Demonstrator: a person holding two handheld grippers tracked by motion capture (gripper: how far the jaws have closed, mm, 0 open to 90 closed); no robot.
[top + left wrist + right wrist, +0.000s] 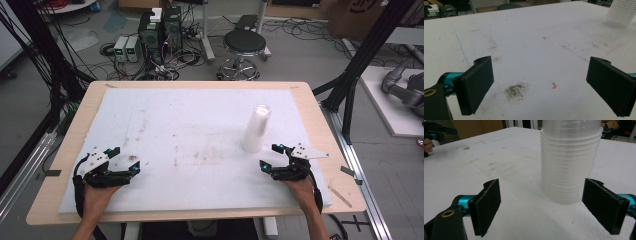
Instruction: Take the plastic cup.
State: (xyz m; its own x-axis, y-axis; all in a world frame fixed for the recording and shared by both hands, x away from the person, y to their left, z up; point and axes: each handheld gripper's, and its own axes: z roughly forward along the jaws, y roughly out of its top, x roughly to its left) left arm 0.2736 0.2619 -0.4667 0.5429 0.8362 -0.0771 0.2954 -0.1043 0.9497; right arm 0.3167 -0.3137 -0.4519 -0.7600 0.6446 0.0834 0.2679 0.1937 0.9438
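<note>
Stack of clear cups (256, 128): upright on the white sheet (190, 120) covering the table (70, 145), toward its right side. In the right gripper view the stack's top is cut off by the frame; in the left gripper view just its lower corner shows at the far right. Count of cups hard to make out, the rims blur together.

My right tongs (274, 157): just beside the stack's foot, on the near side, jaws wide apart and empty, the stack standing beyond the gap, not touched. My hand lies low over the sheet near the table's right edge, tongs pointing away from me.

My left tongs (124, 160): well apart from the stack, far to its left, jaws spread, nothing between them.

Open room: bare, stained sheet between left tongs and stack.
</note>
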